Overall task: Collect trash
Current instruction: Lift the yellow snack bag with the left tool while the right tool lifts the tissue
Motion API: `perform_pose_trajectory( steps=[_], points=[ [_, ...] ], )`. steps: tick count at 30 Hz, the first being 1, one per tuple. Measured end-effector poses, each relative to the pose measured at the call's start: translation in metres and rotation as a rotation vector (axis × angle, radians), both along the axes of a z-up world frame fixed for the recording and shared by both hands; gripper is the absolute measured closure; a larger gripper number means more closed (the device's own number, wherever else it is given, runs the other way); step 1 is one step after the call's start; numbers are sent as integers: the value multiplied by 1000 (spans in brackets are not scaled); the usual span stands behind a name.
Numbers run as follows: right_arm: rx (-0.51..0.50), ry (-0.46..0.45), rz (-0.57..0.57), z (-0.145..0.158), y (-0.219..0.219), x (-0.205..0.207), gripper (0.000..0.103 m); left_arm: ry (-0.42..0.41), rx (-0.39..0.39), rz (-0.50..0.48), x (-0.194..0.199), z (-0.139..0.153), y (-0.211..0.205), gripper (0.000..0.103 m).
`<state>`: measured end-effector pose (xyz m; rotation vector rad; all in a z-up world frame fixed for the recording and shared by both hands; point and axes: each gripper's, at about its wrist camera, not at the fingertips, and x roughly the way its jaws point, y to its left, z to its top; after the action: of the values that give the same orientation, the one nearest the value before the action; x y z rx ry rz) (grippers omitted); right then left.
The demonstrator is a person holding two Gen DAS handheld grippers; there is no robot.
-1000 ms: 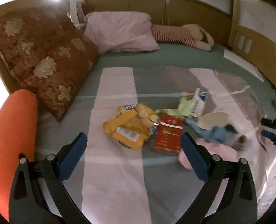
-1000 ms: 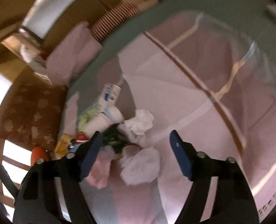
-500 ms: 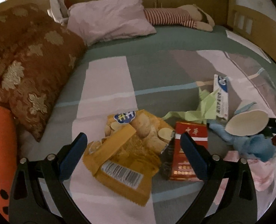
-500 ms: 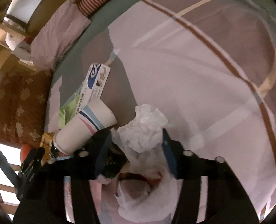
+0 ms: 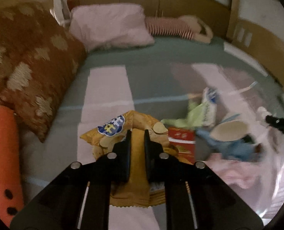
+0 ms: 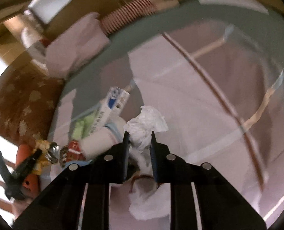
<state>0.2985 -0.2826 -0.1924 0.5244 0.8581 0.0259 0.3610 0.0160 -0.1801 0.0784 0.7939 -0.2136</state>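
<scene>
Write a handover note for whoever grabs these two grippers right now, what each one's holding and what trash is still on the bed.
Left gripper: shut on the yellow snack wrapper, above the chip bag.
Right gripper: shut on the crumpled white tissue.
Done: both pieces gripped; no bin in view.
Left on the bed: chip bag, red packet, green wrapper, toothpaste box, paper cup, blue cloth, another white wad.

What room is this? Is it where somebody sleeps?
Most likely a bedroom. The trash lies on a bed with a striped sheet, a pink pillow sits by the wooden headboard, and a big brown flowered cushion leans at the side.
</scene>
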Motion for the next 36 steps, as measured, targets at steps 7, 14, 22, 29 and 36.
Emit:
perform_pose_trajectory(
  steps=[7,14,22,29,36],
  points=[
    [-209,-252,71,69,33,-82,82,-153,-102,-22,-104,75,-6,90],
    [-323,-379,112,77,64,-163,82,-202,-106,13,-185,69,-11,90],
    [-359,-352,126,70,75,-173,82,-165,-71,-2,-190,54,-18,90],
    [-364,-337,137,65,80,-175,82,-156,-75,-2,-190,52,-18,90],
    [-365,-333,140,65,82,-175,82,-148,-63,-8,-189,49,-20,90]
  ],
)
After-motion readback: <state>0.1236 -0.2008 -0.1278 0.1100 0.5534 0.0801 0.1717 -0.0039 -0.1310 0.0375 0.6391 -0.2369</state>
